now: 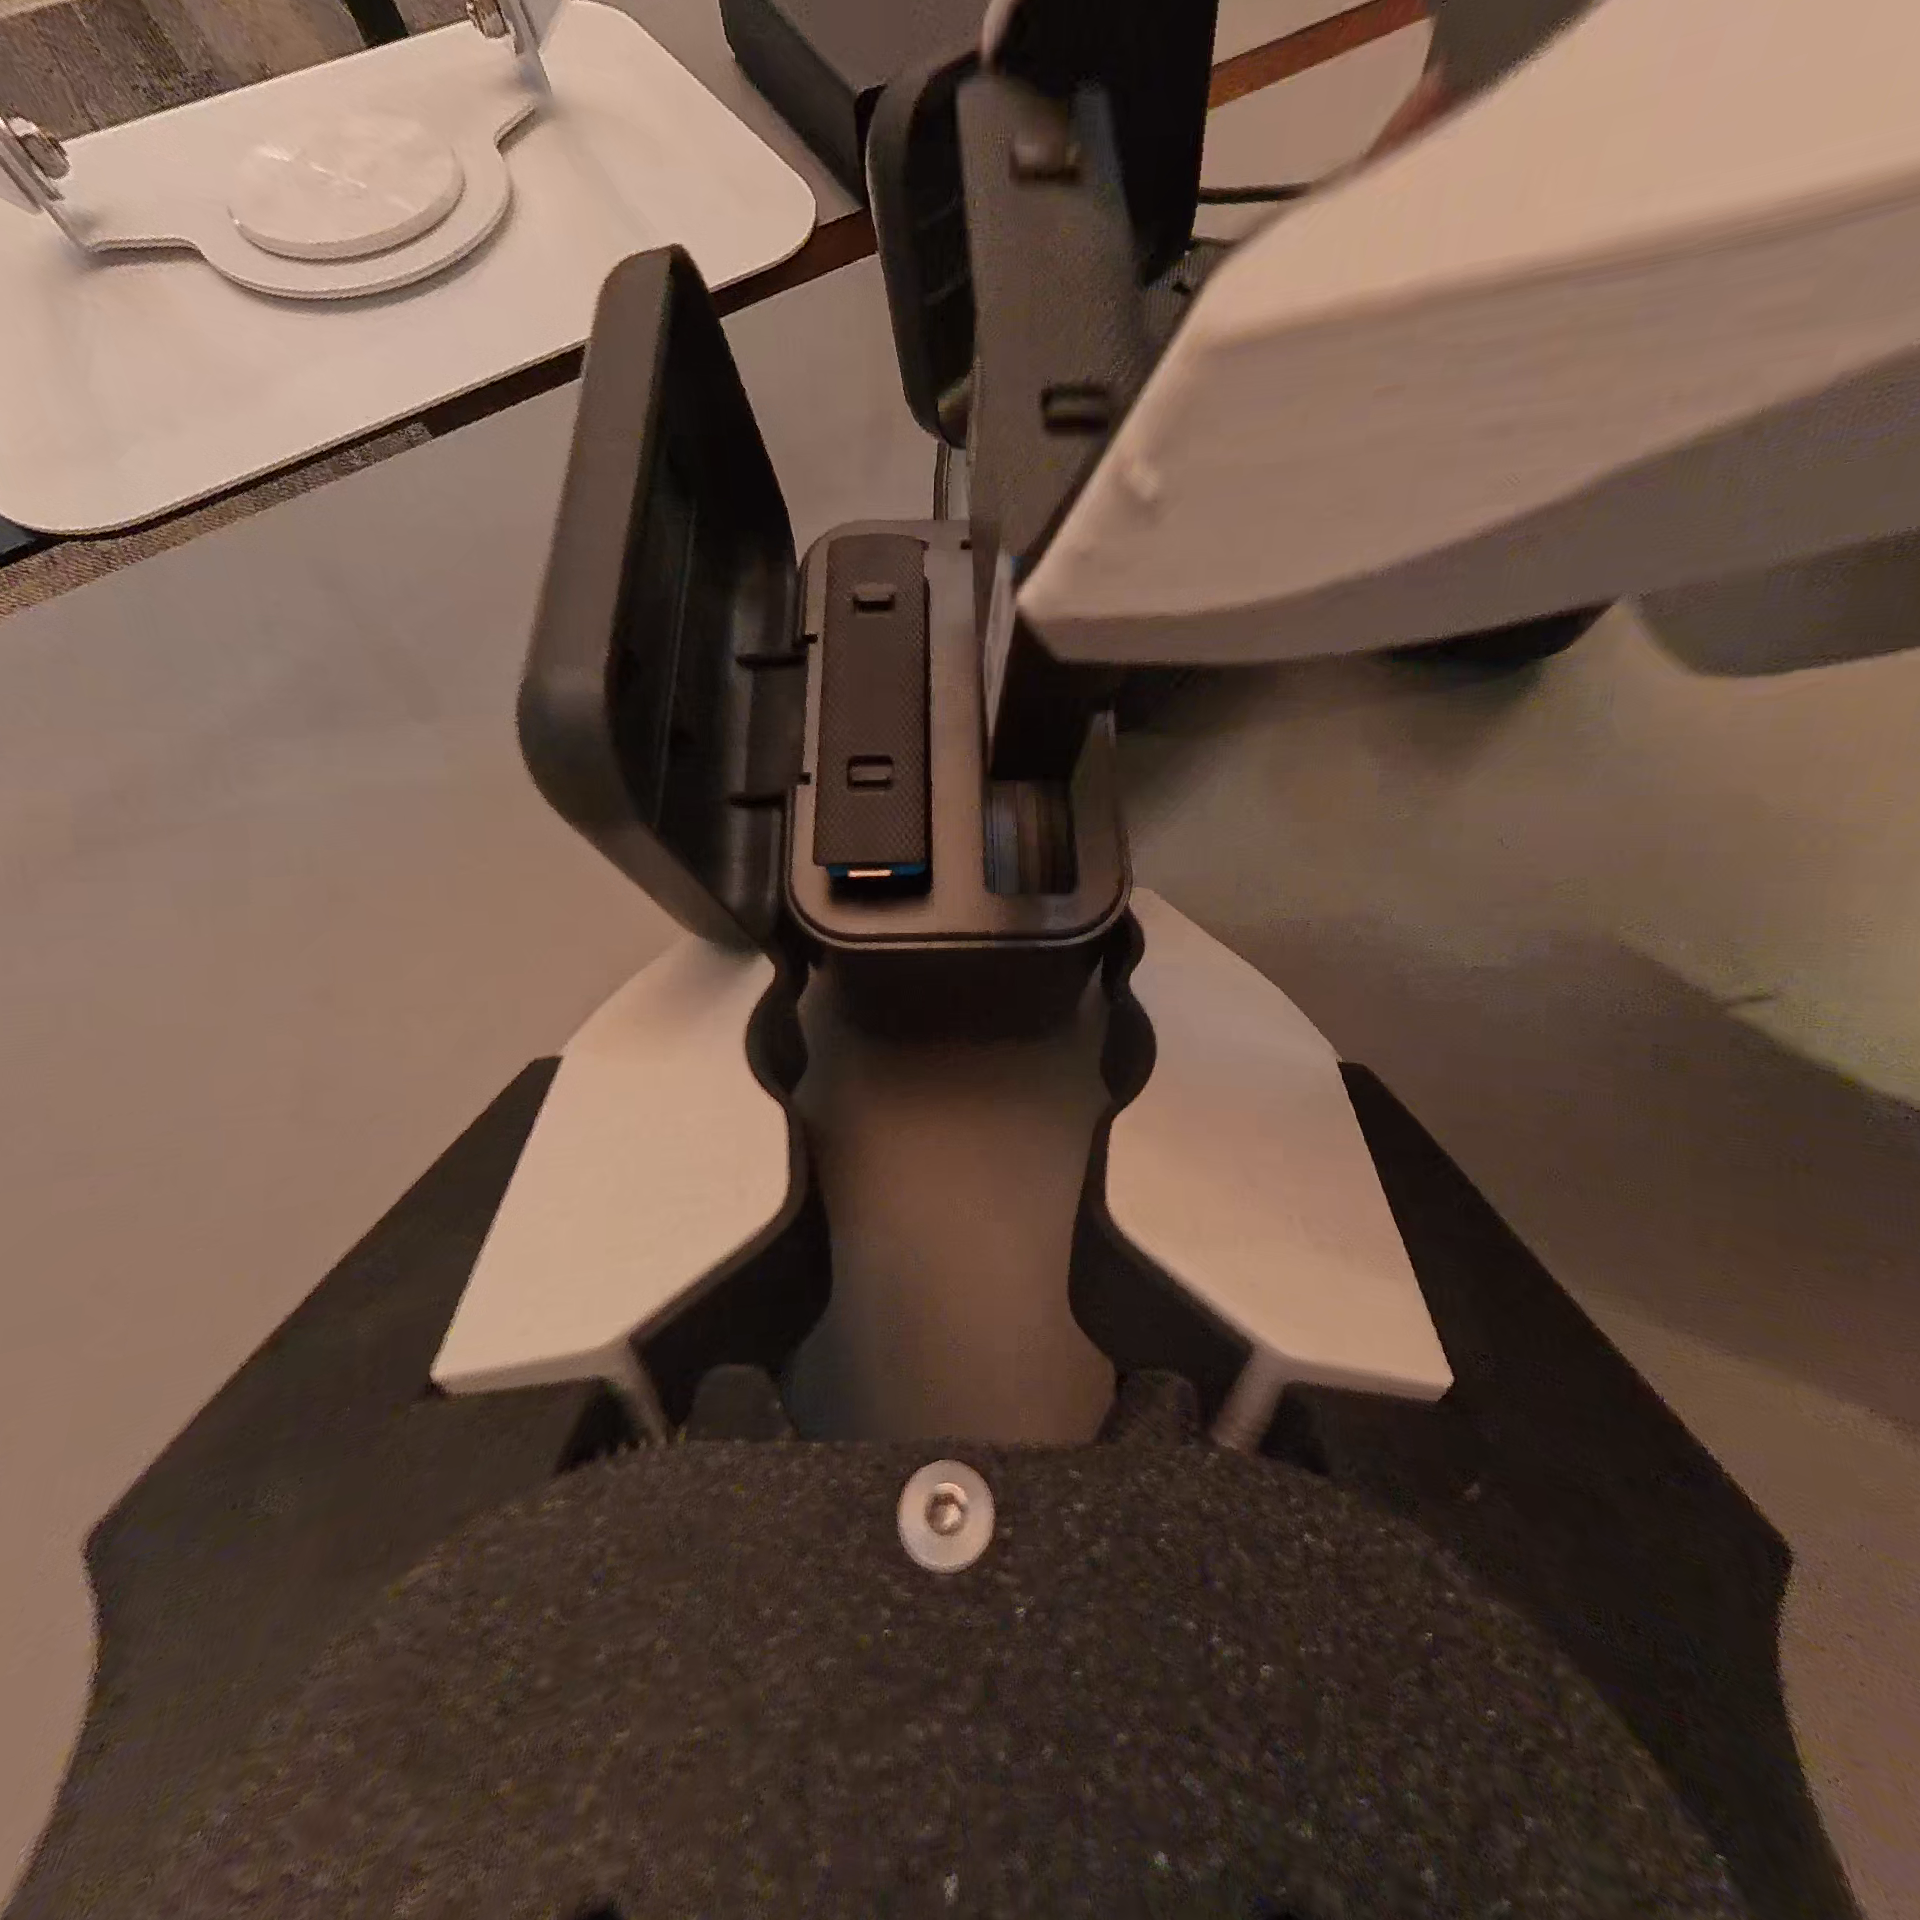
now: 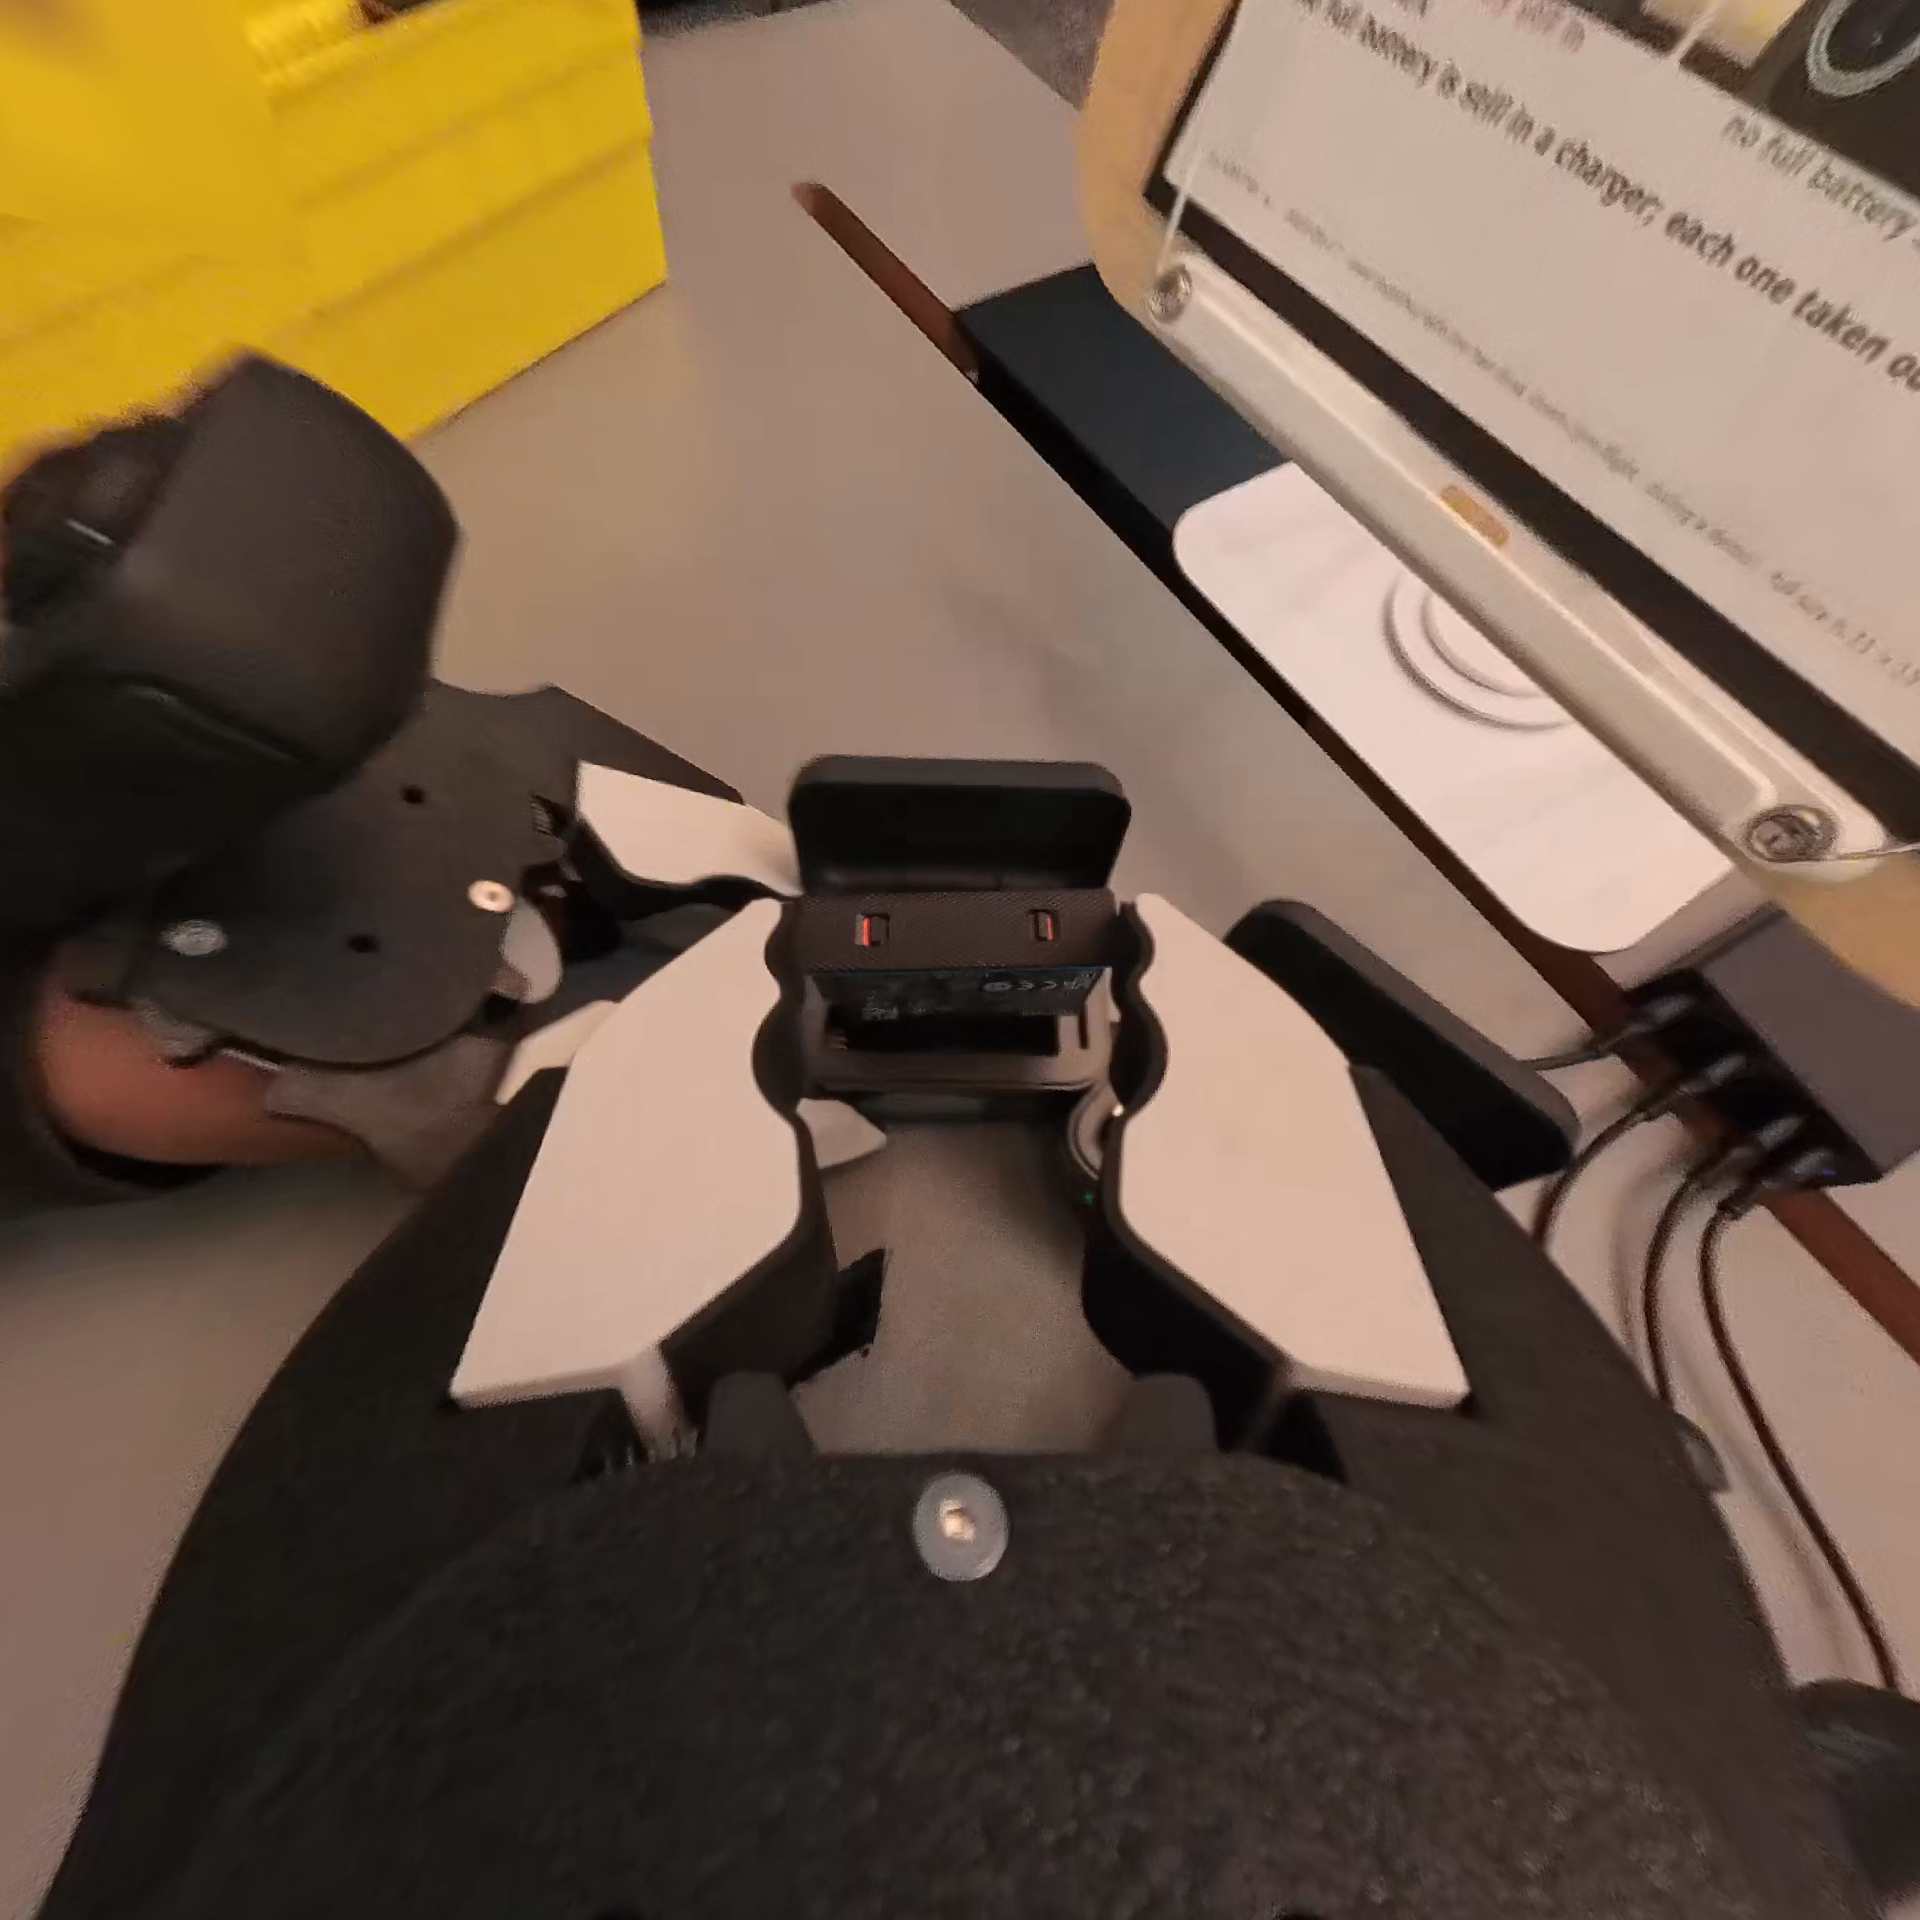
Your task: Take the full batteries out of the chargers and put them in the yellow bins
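My left gripper (image 1: 956, 987) is shut on the near end of a black charger case (image 1: 956, 920) on the grey table. The charger's lid (image 1: 644, 603) stands open to the left. One black battery (image 1: 871, 717) with a blue end sits in the left slot. My right gripper (image 2: 954, 966) is shut on a second black battery (image 2: 951, 982), which is raised partly out of the right slot. In the left wrist view this battery (image 1: 1029, 312) rises beside the right gripper's white finger (image 1: 1455, 416). The yellow bins (image 2: 312, 177) stand at the far left of the right wrist view.
A gloved hand holds the left gripper's black plate (image 2: 343, 914) at the left. A screen on a wooden stand (image 2: 1558, 312) hangs over the right. Another black charger (image 2: 1403, 1039) and a hub with cables (image 2: 1745, 1081) lie right. A white base plate (image 1: 364, 260) lies far left. Some 9 centimeters of space lies between my two pairs of fingers.
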`<state>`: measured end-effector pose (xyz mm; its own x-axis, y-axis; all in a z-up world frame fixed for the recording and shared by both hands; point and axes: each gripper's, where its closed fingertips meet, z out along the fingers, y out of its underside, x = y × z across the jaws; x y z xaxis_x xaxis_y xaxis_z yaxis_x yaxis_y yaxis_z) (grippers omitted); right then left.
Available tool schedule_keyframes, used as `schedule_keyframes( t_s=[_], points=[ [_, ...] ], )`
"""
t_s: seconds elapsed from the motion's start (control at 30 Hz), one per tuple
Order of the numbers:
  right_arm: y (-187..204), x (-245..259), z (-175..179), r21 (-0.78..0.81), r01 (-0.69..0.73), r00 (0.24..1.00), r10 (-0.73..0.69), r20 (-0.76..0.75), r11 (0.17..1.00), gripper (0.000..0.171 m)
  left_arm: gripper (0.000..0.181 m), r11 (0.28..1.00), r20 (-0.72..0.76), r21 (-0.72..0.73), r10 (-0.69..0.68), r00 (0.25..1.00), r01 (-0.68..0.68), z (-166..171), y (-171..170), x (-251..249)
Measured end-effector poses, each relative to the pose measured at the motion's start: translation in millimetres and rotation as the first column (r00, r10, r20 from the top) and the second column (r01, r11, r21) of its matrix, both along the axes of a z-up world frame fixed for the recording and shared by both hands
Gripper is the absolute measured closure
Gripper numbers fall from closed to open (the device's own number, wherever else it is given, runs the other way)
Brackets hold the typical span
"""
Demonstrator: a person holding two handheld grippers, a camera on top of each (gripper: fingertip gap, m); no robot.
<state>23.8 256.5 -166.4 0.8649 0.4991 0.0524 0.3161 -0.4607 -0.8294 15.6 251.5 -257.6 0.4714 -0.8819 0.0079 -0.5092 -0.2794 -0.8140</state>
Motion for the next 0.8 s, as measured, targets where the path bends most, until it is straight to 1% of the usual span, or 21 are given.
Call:
schedule_keyframes(
  t_s=[0.2,0.27,0.33,0.47,0.57,0.7,0.8],
  points=[
    [-11,-4,28,0.053,0.016,0.996,-0.011,-0.084,0.998,0.114,0.125,1.000,0.000,0.002,0.000,1.000,0.000,0,0,0],
    [-17,5,46,0.098,0.050,0.992,-0.038,-0.122,0.994,0.113,0.125,1.000,0.001,0.002,0.000,1.000,0.000,0,0,0],
    [-25,25,69,0.158,0.109,0.985,-0.085,-0.152,0.981,0.114,0.125,1.000,0.003,0.000,0.000,1.000,0.000,0,0,0],
    [-57,95,109,0.246,0.275,0.955,-0.235,-0.181,0.929,0.113,0.125,1.000,0.005,-0.002,0.000,1.000,0.000,1,0,-1],
    [-93,163,126,0.280,0.420,0.906,-0.378,-0.193,0.863,0.113,0.125,1.000,0.007,-0.003,0.001,1.000,0.000,1,0,0],
    [-149,256,133,0.291,0.611,0.792,-0.574,-0.209,0.736,0.113,0.125,1.000,0.007,-0.003,0.000,1.000,0.000,1,0,-1],
    [-191,311,124,0.281,0.720,0.691,-0.688,-0.220,0.634,0.113,0.125,1.000,0.007,-0.003,0.000,1.000,0.000,1,0,-1]
  ],
)
